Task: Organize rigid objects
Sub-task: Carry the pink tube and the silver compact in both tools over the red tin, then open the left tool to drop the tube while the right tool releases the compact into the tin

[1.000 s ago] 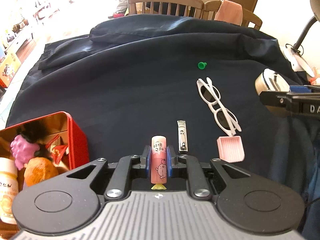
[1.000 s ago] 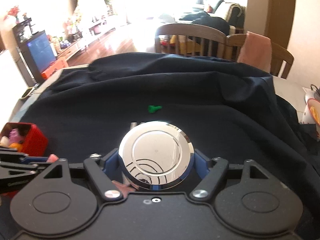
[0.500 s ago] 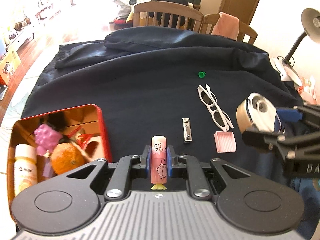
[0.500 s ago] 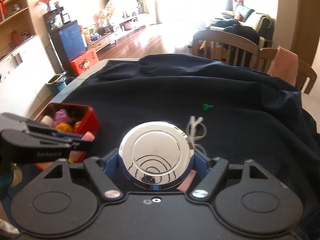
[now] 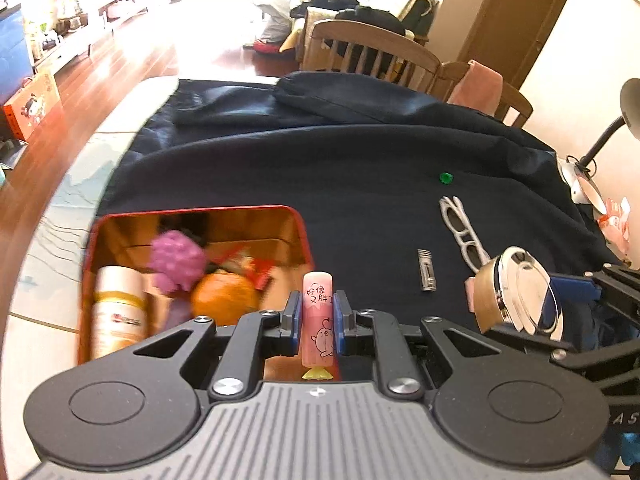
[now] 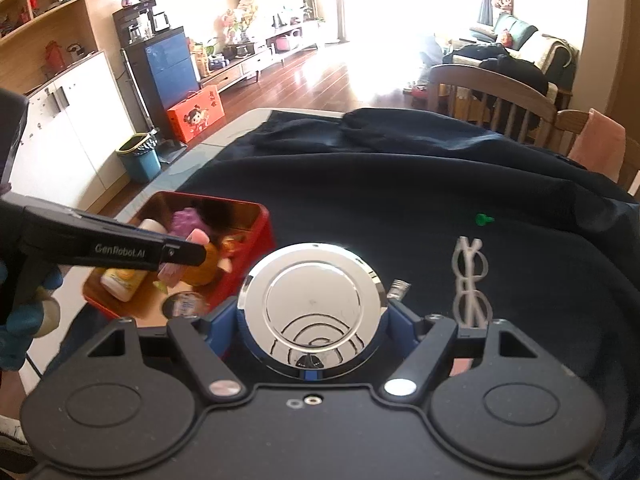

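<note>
Left hand-held gripper (image 5: pixel 316 316): its blue pads are clamped on a pink tube (image 5: pixel 318 322) with a cartoon print, held upright between them. The tube stands over the near right corner of the red tin (image 5: pixel 298 224), the reference object here.

Right hand-held gripper (image 6: pixel 312 322): its jaws are closed on a round chrome case (image 6: pixel 312 304), mirrored lid facing the camera. The case hangs to the right of the red tin, clear of its wall. In the left wrist view it sits well right of the pink tube.

Red tin contents: a white bottle (image 5: pixel 118 312), an orange (image 5: pixel 224 298), a purple knobbly toy (image 5: pixel 176 260) and red wrappers, all blurred.

On the dark cloth covering the surface (image 5: pixel 360 168), right of the tin: a nail clipper (image 5: pixel 427 270), then white-framed glasses (image 5: pixel 462 232) just beyond it, then a small green piece (image 5: pixel 445 178) farther back. None of the three touches another.

Beyond the surface stand wooden chairs (image 5: pixel 372 48).
</note>
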The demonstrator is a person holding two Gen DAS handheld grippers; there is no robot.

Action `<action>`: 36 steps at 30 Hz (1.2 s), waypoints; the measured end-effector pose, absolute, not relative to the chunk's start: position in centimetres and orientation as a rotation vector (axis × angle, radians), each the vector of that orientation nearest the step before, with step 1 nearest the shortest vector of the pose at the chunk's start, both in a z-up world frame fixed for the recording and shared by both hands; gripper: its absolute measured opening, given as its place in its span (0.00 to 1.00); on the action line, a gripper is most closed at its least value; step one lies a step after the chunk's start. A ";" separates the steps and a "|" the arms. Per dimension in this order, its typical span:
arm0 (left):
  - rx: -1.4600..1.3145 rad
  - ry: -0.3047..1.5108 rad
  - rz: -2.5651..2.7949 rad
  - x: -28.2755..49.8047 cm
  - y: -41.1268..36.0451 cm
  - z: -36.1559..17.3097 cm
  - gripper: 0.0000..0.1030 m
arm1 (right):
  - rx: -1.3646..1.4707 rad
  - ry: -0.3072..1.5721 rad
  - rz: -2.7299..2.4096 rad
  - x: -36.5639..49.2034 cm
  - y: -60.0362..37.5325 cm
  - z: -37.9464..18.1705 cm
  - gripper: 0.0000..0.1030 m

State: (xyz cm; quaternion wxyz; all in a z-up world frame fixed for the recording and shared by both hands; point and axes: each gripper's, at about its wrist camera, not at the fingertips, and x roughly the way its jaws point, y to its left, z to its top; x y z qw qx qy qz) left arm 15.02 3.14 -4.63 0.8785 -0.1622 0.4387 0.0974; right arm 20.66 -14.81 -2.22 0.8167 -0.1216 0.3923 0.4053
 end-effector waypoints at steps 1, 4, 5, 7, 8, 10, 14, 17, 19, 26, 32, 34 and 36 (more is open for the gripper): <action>-0.339 0.914 0.206 14.8 3.6 -4.6 0.15 | -0.261 0.836 0.869 20.3 -14.4 -2.2 0.73; -0.339 0.910 0.220 14.0 5.4 -4.4 0.15 | -0.269 0.834 0.878 19.4 -12.9 -2.4 0.73; -0.338 0.909 0.225 13.8 6.1 -4.4 0.15 | -0.272 0.834 0.881 19.0 -12.3 -2.4 0.73; -0.337 0.907 0.232 13.2 7.4 -4.5 0.15 | -0.275 0.833 0.886 18.1 -11.3 -2.4 0.73; -0.336 0.908 0.237 13.0 8.0 -4.5 0.15 | -0.278 0.830 0.890 17.7 -10.5 -2.4 0.73; -0.333 0.908 0.243 12.6 9.1 -4.6 0.15 | -0.288 0.822 0.903 17.0 -9.2 -2.4 0.73; -0.322 0.908 0.258 12.2 11.1 -4.9 0.15 | -0.322 0.821 0.923 15.6 -6.6 -3.0 0.73; -0.315 0.910 0.264 12.2 12.3 -5.2 0.15 | -0.338 0.841 0.919 15.3 -4.9 -3.6 0.73; -0.308 0.910 0.269 12.2 13.2 -5.4 0.15 | -0.346 0.850 0.911 15.3 -3.8 -4.1 0.73; -0.287 0.921 0.271 13.8 15.7 -6.5 0.15 | -0.397 0.881 0.889 14.8 -1.4 -5.9 0.73; -0.264 0.939 0.273 15.6 16.7 -7.9 0.15 | -0.423 0.900 0.871 14.6 0.1 -7.2 0.73; -0.254 0.945 0.266 16.1 16.7 -8.3 0.15 | -0.427 0.908 0.863 14.7 0.4 -7.6 0.73; -0.245 0.956 0.261 16.4 16.7 -8.7 0.15 | -0.431 0.918 0.858 14.8 0.6 -8.0 0.73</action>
